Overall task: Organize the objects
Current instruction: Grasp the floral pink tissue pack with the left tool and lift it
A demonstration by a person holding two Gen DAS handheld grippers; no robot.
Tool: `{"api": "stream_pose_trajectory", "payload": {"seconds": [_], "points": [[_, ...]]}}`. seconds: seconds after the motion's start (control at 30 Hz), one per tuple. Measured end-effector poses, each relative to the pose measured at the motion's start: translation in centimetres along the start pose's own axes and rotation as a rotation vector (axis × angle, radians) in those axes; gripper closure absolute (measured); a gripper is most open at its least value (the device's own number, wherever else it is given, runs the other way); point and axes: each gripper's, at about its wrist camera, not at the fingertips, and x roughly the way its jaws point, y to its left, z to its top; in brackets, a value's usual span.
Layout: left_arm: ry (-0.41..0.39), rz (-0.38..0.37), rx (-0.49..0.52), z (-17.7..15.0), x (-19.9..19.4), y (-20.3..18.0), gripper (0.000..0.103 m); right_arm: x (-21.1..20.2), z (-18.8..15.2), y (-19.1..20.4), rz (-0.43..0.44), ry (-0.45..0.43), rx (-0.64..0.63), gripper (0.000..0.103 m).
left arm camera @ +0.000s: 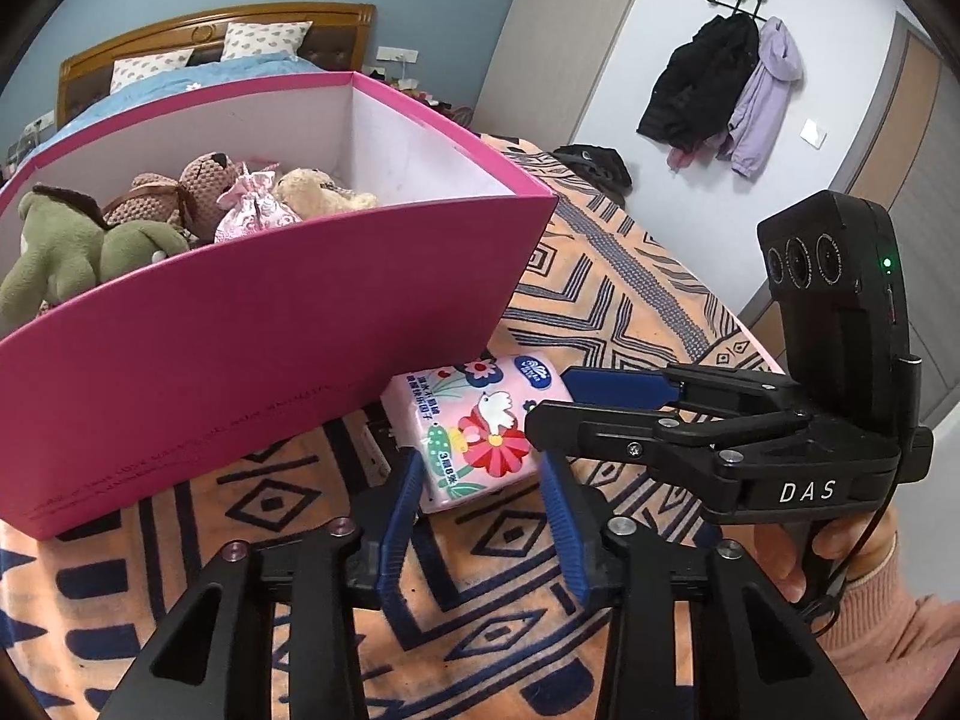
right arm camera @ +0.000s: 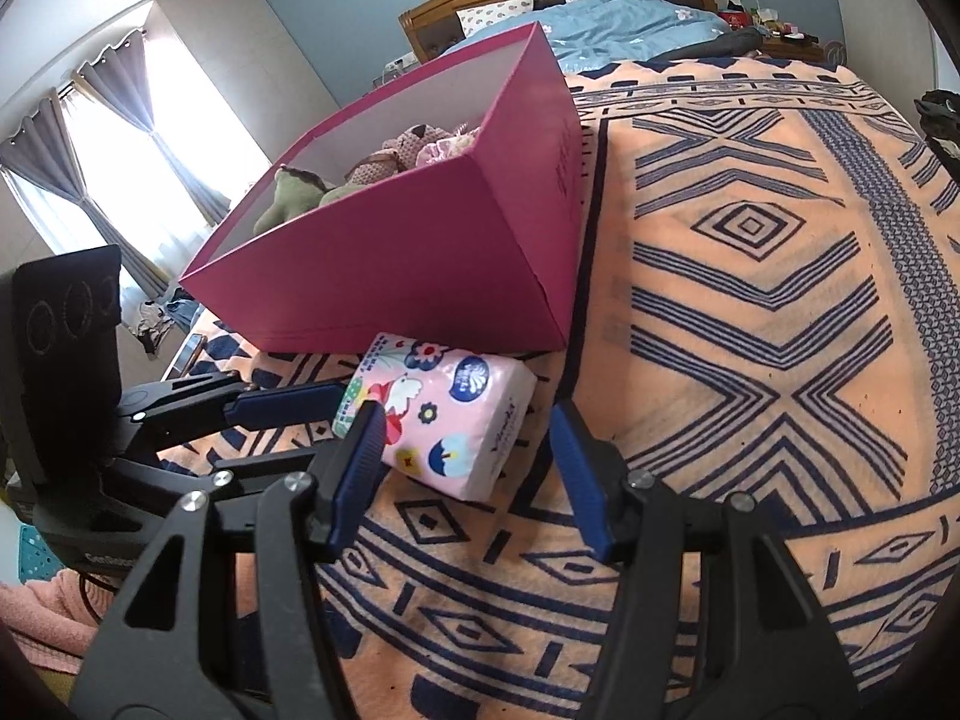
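Tissues in a soft pink pack with flowers and a white bird printed on it [left arm camera: 480,429] lie flat on the bed's orange blanket with dark blue shapes [left arm camera: 606,276], just in front of the near corner of the big pink cardboard box [left arm camera: 252,330]. The pack almost touches the box.

The left gripper [left arm camera: 480,495] has its two blue fingers [left arm camera: 399,507] on either side of the near end of the pack. In the left view it is hard to tell if they press on it. The right view shows the left gripper [right arm camera: 312,405] coming from the side with one blue finger against the end of the pack, so whether it squeezes the pack cannot be told.

The right gripper [right arm camera: 468,444] is spread apart. One of its blue fingers [right arm camera: 360,450] sits in front of the pack and the other stands off to the side, over the blanket. It holds nothing.

Inside the box are a green plush toy [left arm camera: 66,246], a brown knitted bear [left arm camera: 180,192], a small pink cloth bag [left arm camera: 252,207] and a cream plush toy [left arm camera: 318,189].

A hand in a pink sleeve [left arm camera: 840,552] holds the right gripper's handle. Dark and purple coats [left arm camera: 726,90] hang on the wall.
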Motion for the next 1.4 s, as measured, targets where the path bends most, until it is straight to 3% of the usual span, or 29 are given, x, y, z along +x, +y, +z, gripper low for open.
{"api": "stream_pose_trajectory", "payload": {"seconds": [0.13,0.27,1.0,1.4], "points": [[0.006,-0.023,-0.02,0.0,0.3,0.2,0.07,0.3,-0.1,-0.1,0.017,0.007,0.006,0.056],[0.006,-0.032,-0.024,-0.2,0.3,0.2,0.07,0.4,-0.2,-0.2,0.008,0.009,0.002,0.059],[-0.055,-0.013,0.022,-0.4,-2.3,-0.7,0.07,-1.5,-0.4,1.9,0.008,-0.025,-0.048,0.059],[-0.132,-0.007,0.061,0.1,-5.1,-1.7,0.07,-3.4,0.5,3.9,-0.001,-0.075,-0.118,0.059]]}}
